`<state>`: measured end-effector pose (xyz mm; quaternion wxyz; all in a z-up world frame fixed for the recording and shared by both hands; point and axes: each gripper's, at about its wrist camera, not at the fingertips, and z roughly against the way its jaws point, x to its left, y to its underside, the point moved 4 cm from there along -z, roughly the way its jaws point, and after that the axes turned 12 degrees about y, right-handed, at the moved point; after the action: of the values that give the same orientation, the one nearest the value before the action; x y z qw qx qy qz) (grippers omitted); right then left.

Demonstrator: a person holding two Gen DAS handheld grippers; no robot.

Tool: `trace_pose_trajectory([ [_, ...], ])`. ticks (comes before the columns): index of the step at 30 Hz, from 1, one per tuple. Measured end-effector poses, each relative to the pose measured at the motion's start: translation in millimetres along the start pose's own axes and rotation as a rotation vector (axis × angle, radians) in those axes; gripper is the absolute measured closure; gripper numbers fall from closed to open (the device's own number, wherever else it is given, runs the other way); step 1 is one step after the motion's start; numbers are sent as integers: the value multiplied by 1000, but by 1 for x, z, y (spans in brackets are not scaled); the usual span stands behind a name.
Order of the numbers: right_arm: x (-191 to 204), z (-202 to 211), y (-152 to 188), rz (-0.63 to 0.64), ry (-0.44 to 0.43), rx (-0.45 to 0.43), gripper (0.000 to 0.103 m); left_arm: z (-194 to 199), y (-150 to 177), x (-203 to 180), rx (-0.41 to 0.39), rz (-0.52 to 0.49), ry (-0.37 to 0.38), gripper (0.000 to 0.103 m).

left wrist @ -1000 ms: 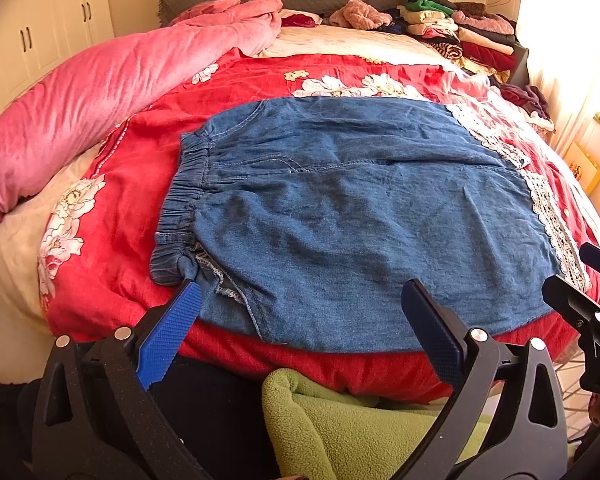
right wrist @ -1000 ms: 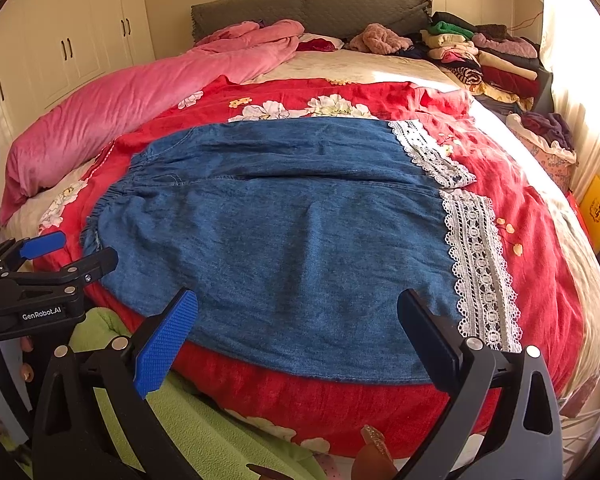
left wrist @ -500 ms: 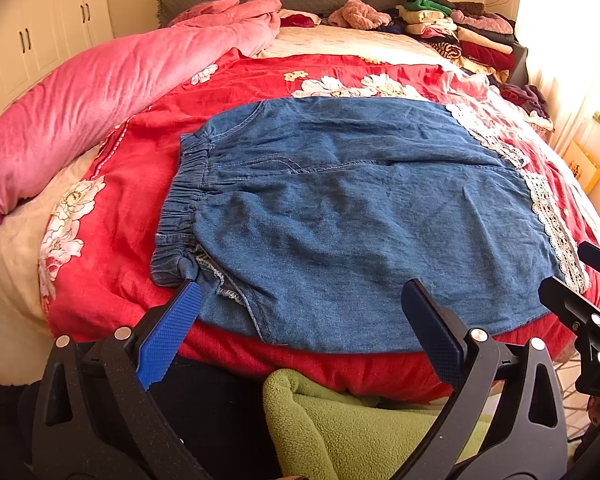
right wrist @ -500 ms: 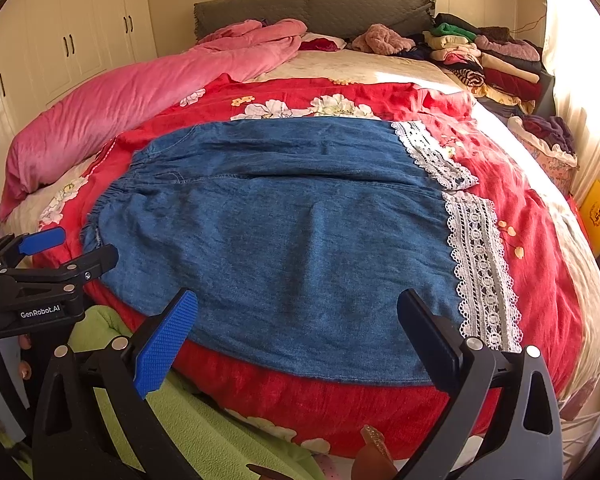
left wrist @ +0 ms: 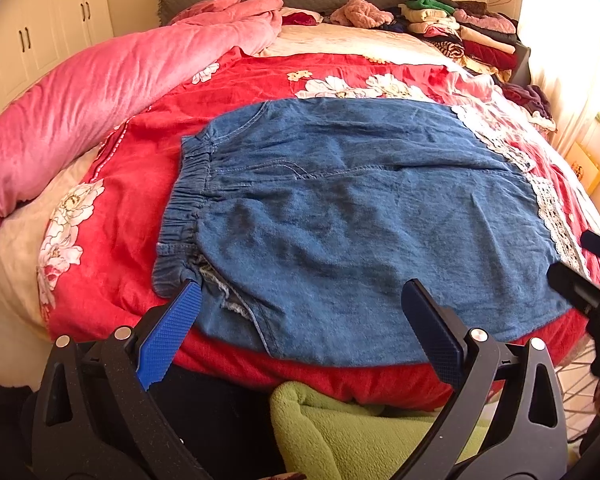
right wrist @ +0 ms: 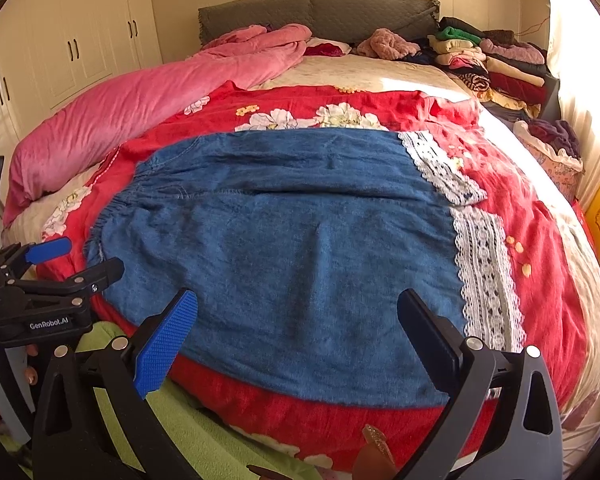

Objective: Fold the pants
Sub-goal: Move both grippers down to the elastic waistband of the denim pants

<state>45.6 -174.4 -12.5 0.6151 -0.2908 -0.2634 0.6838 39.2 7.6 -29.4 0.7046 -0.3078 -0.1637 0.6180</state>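
Pants (left wrist: 360, 216) lie flat on the red flowered blanket (left wrist: 132, 168), near edge of the bed. Long axis runs left-right across the bed: elastic waistband (left wrist: 184, 208) at the left, lace-trimmed leg hems (right wrist: 480, 264) at the right. Near edge of the pants sits just inside the blanket's front edge, which drops off toward the green fleece (left wrist: 340, 432) below.

Left gripper (left wrist: 300, 332) is open wide and empty, hovering at the near-left corner; its blue finger (left wrist: 172, 332) is just beside the waistband end, contact unclear. Right gripper (right wrist: 296, 328) also spread wide, holding nothing, above the near edge, left of the lace.

Room: bare blanket left of the waistband and right of the lace. Pink quilt (left wrist: 100, 92) bounds the far left; stacked clothes (right wrist: 496, 68) sit far right by the headboard (right wrist: 316, 12), well apart from the pants.
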Motion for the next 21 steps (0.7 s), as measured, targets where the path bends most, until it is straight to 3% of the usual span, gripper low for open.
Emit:
trace_pose_trajectory([
  [13,15,-50,-75,31,-85,12,4,-21,-47,41,1,33,-11,9],
  [17,19,-73,-104,70,-61,-1,4,-28,-71,68,-11,55,-39,9],
  [21,28,-93,-128,102,-91,1,4,-40,-88,100,-9,96,-57,9],
])
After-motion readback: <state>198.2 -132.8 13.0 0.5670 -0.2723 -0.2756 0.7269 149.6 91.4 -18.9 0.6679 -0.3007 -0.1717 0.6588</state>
